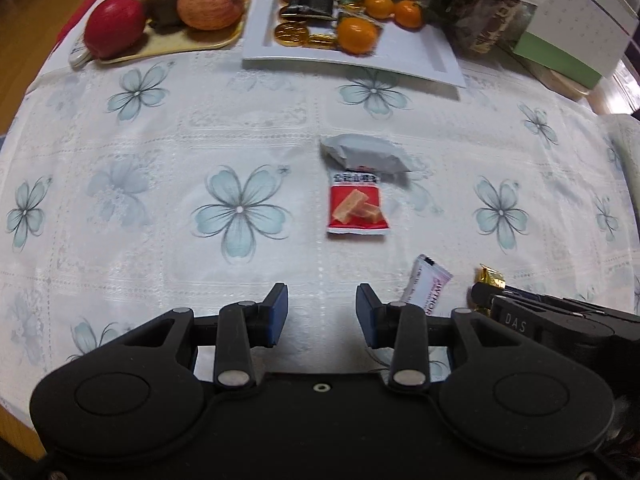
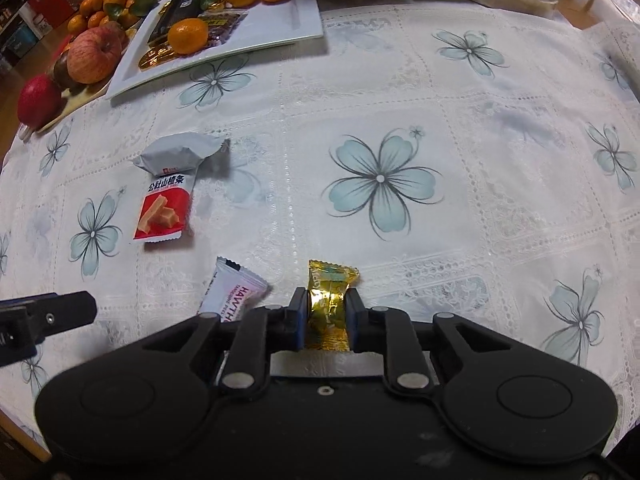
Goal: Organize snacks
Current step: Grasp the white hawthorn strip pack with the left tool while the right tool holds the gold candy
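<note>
Gold-foil candy sat clamped in right gripper jaws, likely bound for white tray; left gripper jaws were parted, empty, above counter.

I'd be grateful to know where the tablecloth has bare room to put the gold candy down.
The right gripper grips the gold candy. Bare cloth lies right of it around the big blue flower, and left of the red snack packet. It is crowded by the white tray and near the pink-white packet.
</note>
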`<state>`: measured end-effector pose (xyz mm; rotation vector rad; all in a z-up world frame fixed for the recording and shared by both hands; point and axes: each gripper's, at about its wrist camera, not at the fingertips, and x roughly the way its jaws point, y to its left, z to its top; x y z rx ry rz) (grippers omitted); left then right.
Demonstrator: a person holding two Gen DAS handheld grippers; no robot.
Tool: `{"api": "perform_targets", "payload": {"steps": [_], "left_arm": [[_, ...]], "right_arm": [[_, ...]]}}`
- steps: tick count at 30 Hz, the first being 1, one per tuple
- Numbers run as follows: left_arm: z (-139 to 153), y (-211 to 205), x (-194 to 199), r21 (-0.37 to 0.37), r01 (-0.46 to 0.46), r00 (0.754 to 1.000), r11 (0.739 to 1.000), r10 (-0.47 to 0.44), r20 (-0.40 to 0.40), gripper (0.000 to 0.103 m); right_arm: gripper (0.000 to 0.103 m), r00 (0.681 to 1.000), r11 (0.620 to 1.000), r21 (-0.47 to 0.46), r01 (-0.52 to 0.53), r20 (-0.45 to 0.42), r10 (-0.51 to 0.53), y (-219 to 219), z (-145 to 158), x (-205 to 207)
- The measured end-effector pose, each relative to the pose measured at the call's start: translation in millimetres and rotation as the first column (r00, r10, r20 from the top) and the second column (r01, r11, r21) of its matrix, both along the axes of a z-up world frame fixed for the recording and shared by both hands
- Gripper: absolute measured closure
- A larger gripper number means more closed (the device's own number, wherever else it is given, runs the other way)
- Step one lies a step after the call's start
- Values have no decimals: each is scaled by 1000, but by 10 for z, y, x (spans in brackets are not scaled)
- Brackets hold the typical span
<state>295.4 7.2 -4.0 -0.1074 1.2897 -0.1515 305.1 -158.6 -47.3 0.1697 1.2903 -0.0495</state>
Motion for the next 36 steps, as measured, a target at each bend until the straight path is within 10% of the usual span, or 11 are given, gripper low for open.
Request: {"api": "perform_targets", "payload": {"steps": [20,36], "left_arm": [[-403,-828,-46,66,189,982,980,-189,-1,56],[-151,-596,-66,-13,68,997,998,-67,25,76]], "right_arm": [[82,979,971,133,199,-79,-189,-653,397,-104],[82,975,967,132,220,-57,-214,-697,399,-110]]}}
